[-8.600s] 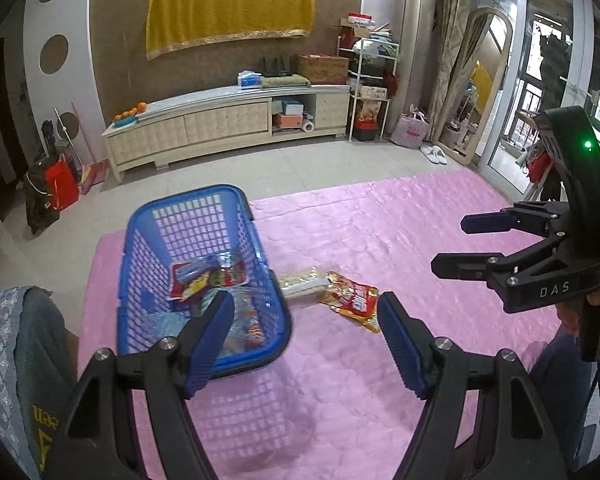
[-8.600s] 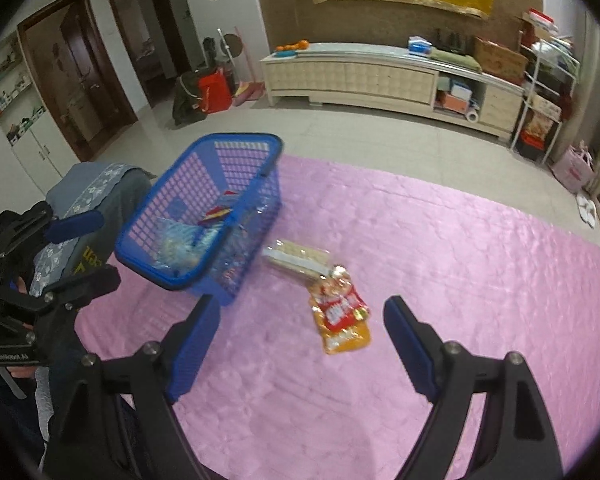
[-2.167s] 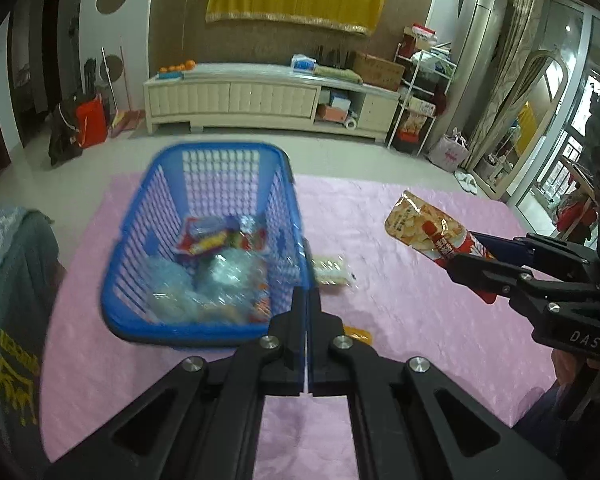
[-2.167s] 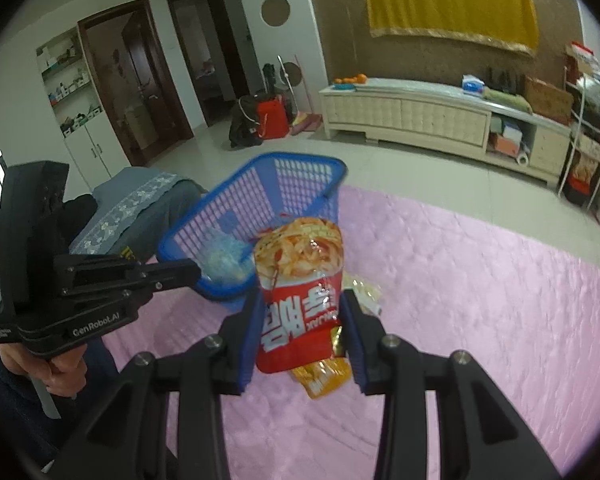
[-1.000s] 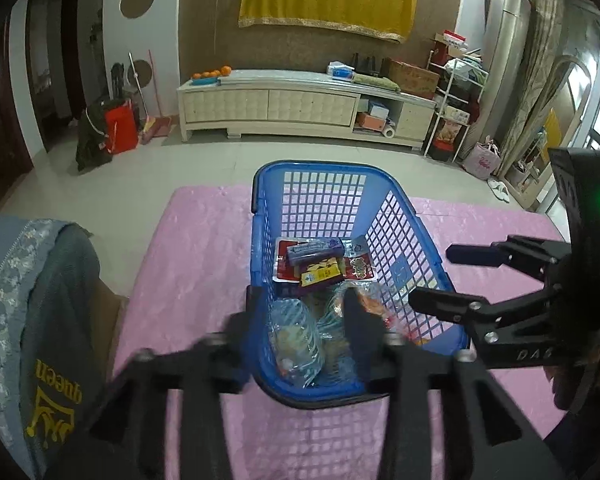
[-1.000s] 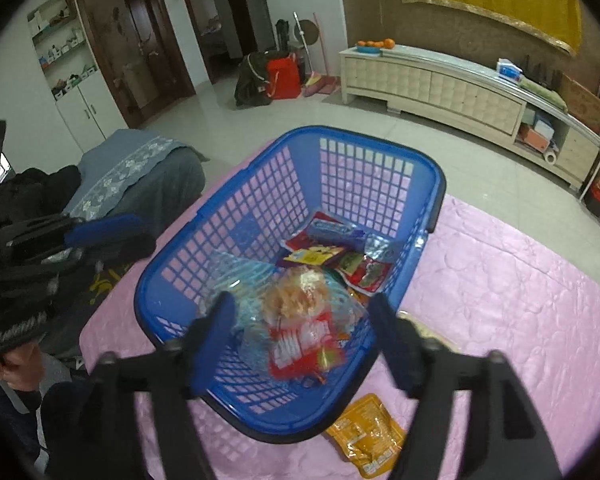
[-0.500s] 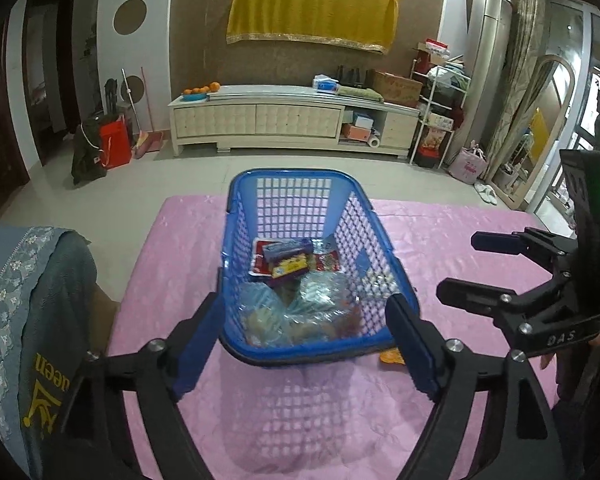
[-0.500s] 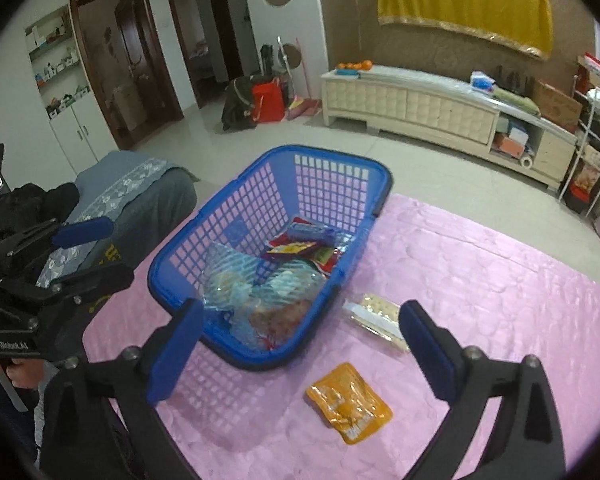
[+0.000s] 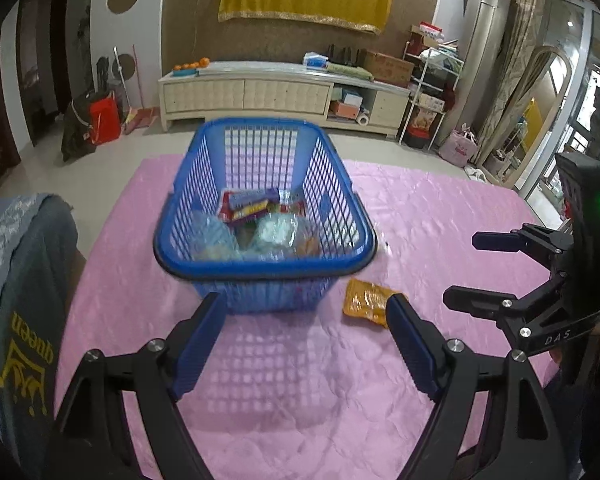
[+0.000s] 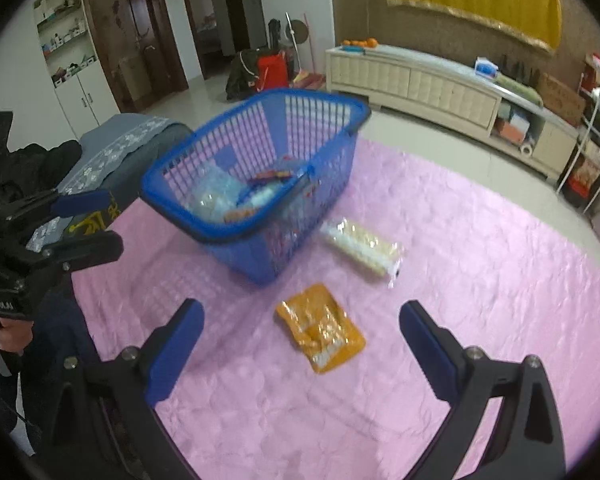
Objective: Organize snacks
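Blue plastic lattice basket (image 10: 256, 184) sits on the pink quilted cloth of the worktop (image 10: 480, 280), already w/ several crinkly wrapped snacks inside. Two snacks are left outside it: a flat orange foil pouch (image 10: 320, 328) just off the basket's near corner, and a long clear-wrapped cracker pack (image 10: 362, 246) beside the basket's right wall. Right hand-held gripper (image 10: 300, 344) is wide open, nothing between the jaws; the pouch lies straight ahead & below, roughly centred in the gap, long axis running diagonally away twd the lower right, so prob needs a slight wrist roll to close across its narrow side. Left hand-held gripper (image 9: 302, 344) is also spread & empty, facing the basket's near wall, w/ the pouch (image 9: 368, 302) by its right finger. Right looks better placed. The pouch is thin, slick, and lies flat, so likely hard to pinch.
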`<state>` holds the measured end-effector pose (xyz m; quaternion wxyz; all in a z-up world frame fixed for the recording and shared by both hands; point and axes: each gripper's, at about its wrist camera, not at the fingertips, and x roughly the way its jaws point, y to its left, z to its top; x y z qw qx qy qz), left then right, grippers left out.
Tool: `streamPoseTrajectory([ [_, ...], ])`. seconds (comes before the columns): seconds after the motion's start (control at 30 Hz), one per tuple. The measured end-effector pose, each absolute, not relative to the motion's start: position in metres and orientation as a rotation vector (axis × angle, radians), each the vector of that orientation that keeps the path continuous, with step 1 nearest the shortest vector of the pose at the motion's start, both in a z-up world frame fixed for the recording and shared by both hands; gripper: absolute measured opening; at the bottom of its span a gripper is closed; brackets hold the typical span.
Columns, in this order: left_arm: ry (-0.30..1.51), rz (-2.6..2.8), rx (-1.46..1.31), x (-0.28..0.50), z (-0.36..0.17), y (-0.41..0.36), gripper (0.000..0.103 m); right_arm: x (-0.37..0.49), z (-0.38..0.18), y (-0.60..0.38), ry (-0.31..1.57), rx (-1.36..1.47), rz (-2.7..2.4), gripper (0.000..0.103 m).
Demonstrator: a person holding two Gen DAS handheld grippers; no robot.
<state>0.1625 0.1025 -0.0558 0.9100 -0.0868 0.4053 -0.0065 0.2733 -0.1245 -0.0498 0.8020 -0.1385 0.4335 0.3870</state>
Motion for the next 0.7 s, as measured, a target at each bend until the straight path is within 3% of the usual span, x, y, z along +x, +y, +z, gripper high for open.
streamPoseTrajectory([
  [0.7,0.976,0.074,-0.221,0.161,-0.134,0.079,0.081,0.286,-0.147,-0.087,0.979,-0.592,0.945,0.098],
])
